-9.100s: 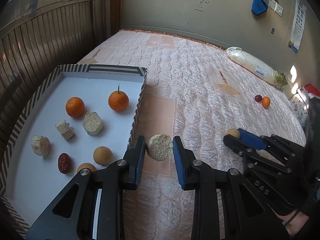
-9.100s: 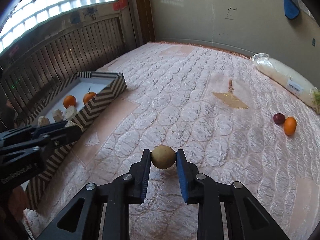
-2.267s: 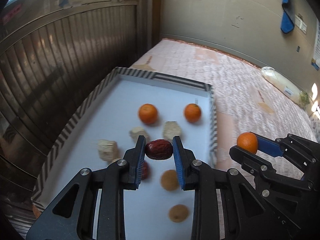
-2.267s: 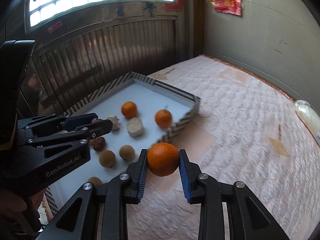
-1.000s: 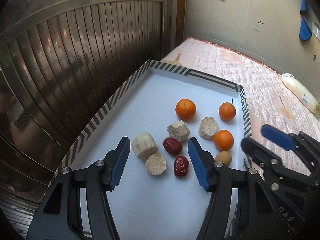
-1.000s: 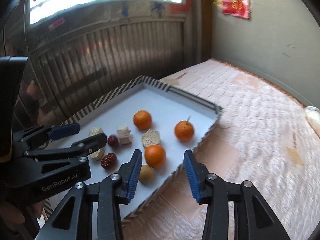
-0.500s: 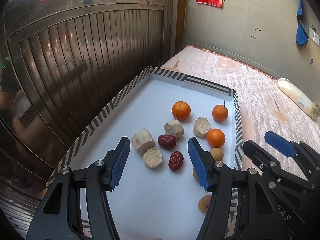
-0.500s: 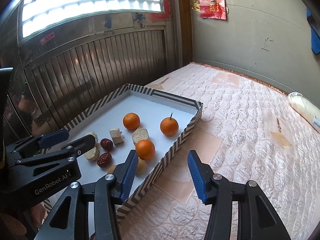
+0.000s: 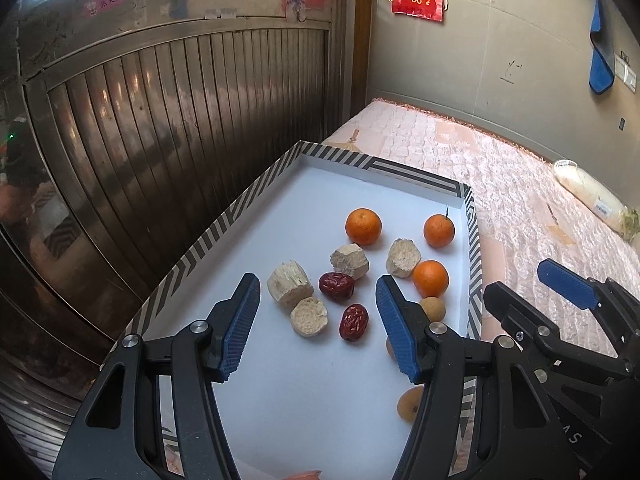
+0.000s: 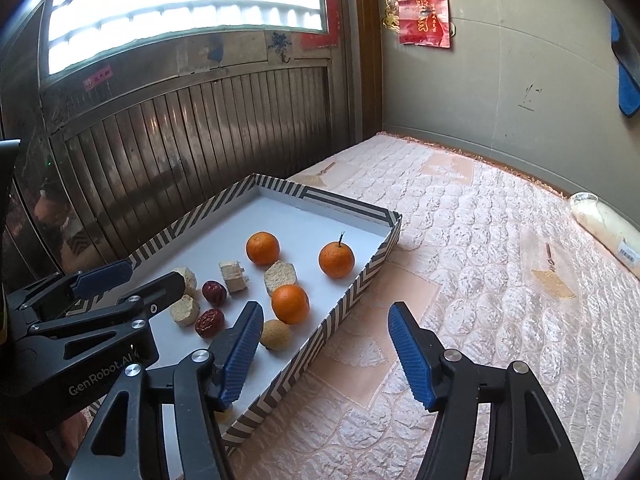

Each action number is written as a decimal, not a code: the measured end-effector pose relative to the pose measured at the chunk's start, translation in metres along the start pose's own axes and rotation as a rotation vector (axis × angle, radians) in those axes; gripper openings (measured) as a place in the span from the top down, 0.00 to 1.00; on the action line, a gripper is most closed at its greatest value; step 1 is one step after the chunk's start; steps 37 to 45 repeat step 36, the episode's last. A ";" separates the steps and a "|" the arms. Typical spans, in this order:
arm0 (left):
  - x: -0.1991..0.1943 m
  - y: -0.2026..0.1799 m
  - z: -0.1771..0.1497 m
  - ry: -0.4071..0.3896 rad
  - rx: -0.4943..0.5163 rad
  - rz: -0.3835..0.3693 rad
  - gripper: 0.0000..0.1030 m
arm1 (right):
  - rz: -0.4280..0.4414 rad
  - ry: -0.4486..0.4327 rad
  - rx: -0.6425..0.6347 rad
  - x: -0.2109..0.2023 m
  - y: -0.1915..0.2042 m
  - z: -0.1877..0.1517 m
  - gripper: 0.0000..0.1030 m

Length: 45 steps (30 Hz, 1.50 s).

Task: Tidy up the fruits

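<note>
a: where are your two hand-held grippers?

b: your left hand-held gripper (image 9: 316, 322) hangs over the striped tray (image 9: 224, 222), jaws apart, gripping nothing; the dates and pale chunks lie on the tray floor below it. your right hand-held gripper (image 10: 324, 350) hangs over the tray's near edge and the bed (image 10: 480, 264), its jaws opening with nothing between them.

a: and the fruit?

b: all in the tray. three oranges: one at the back (image 10: 263, 248), one with a stem (image 10: 336, 259) near the right wall, one (image 10: 290, 304) nearer you. just beside that one sits a small tan round fruit (image 10: 275, 334). two red dates (image 9: 337, 287) (image 9: 353, 322) lie close together, with four pale chunks (image 9: 290, 289) around them.
</note>
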<state>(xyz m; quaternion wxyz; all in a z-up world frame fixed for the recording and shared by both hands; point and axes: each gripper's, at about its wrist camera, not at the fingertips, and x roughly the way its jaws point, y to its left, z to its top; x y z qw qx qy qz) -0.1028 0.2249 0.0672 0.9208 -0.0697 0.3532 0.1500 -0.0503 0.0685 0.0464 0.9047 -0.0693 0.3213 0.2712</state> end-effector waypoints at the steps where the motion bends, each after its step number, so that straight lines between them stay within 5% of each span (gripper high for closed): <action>1: 0.000 0.000 0.000 0.000 0.000 0.000 0.41 | 0.002 0.001 -0.002 0.000 0.000 0.000 0.39; 28: -0.007 -0.001 0.000 -0.047 -0.013 0.018 0.41 | 0.015 0.019 0.000 0.004 -0.003 -0.002 0.39; 36: -0.012 -0.046 0.005 -0.016 0.053 -0.078 0.41 | -0.078 0.030 0.060 -0.018 -0.041 -0.015 0.39; 45: -0.012 -0.046 0.005 -0.016 0.053 -0.078 0.41 | -0.078 0.030 0.060 -0.018 -0.041 -0.015 0.39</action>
